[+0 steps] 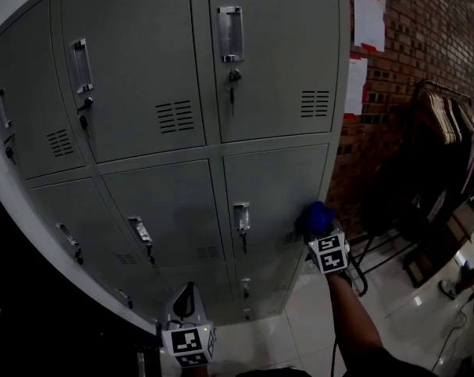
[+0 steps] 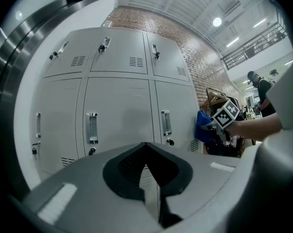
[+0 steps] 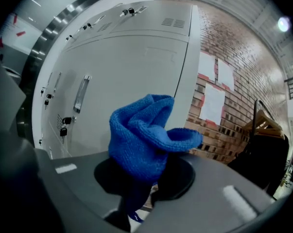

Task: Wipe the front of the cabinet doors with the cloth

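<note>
My right claw (image 3: pixel 147 181) is clamped on the bunched blue cloth (image 3: pixel 145 136), held at the right edge of a lower door of the grey cabinet doors (image 1: pixel 274 185). My left claw (image 2: pixel 148 173) hangs low, jaws together, gripping nothing.

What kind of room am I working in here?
Probably a locker or changing area in an industrial-style building: a bank of grey metal lockers with keyed doors, a red brick wall carrying white paper notices, and a dark rack of clothes hangers beside it.
</note>
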A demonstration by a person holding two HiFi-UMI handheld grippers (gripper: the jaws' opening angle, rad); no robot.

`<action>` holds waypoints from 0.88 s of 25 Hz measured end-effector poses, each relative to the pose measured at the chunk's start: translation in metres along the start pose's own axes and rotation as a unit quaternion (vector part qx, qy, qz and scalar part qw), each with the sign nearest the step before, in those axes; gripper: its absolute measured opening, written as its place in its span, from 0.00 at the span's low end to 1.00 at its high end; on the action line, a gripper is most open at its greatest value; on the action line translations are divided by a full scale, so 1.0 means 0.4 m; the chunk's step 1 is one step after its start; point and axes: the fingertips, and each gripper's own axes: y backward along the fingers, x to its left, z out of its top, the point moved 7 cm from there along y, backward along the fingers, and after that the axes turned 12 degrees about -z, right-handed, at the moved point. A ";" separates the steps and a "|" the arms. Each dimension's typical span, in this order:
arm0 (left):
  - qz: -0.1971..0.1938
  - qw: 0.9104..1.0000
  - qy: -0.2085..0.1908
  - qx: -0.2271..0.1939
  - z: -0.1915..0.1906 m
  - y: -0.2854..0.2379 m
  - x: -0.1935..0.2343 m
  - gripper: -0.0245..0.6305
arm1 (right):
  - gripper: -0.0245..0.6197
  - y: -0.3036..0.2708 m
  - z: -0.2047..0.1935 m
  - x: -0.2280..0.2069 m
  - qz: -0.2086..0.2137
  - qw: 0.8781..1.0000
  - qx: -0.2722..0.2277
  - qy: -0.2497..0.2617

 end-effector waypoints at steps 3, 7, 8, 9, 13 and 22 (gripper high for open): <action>0.001 1.000 0.001 0.002 -0.002 0.003 0.002 0.06 | 0.17 -0.006 -0.071 0.025 0.010 0.999 0.032 0.002; 0.011 1.000 0.005 0.003 -0.005 0.006 0.015 0.06 | 0.17 -0.054 -0.127 0.059 0.019 0.997 0.079 -0.004; 0.014 1.000 0.005 0.003 -0.004 0.007 0.017 0.06 | 0.17 -0.061 -0.130 0.066 0.016 0.996 0.083 -0.003; 0.014 1.000 0.005 0.003 -0.004 0.008 0.018 0.06 | 0.17 -0.062 -0.132 0.071 0.012 0.996 0.084 -0.004; 0.012 1.000 0.007 0.004 -0.008 0.005 0.020 0.06 | 0.17 -0.054 -0.122 0.107 0.026 0.996 0.083 -0.018; 0.000 1.000 0.007 0.002 -0.008 -0.017 0.023 0.06 | 0.17 -0.030 -0.030 0.309 0.113 0.992 0.050 -0.029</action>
